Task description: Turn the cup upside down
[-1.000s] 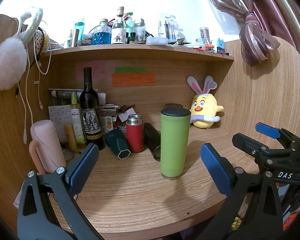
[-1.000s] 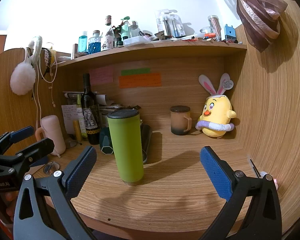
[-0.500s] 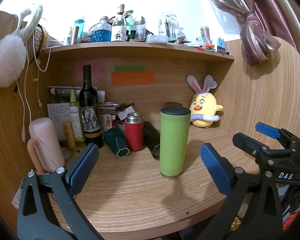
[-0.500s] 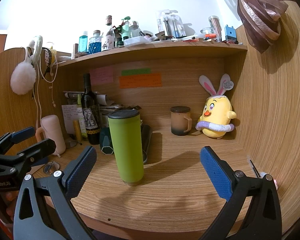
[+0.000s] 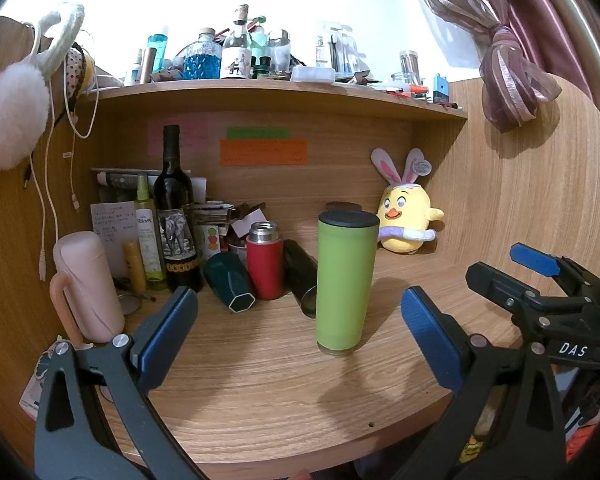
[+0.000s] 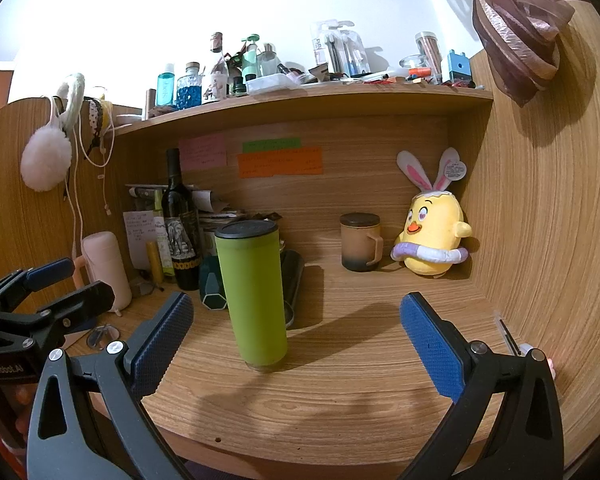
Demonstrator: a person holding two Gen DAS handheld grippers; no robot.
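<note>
A tall green cup (image 5: 344,284) with a black top stands on the wooden desk (image 5: 284,400), its wider black end up; it also shows in the right wrist view (image 6: 254,296). My left gripper (image 5: 298,340) is open and empty, short of the cup with the cup between its blue pads. My right gripper (image 6: 296,340) is open and empty, with the cup just inside its left pad. The right gripper also shows at the right of the left wrist view (image 5: 540,280), and the left gripper at the left of the right wrist view (image 6: 40,292).
Behind the cup stand a red flask (image 5: 264,264), a lying black tumbler (image 5: 300,276), a teal cup (image 5: 228,284), a wine bottle (image 5: 176,220) and a pink mug (image 5: 88,284). A brown mug (image 6: 358,246) and a yellow plush chick (image 6: 432,236) sit at the back right. A pen (image 6: 508,332) lies by the right wall.
Both grippers have stayed open. The left wrist view has shifted slightly, with the cup a touch lower in frame; the right wrist view is nearly unchanged.
</note>
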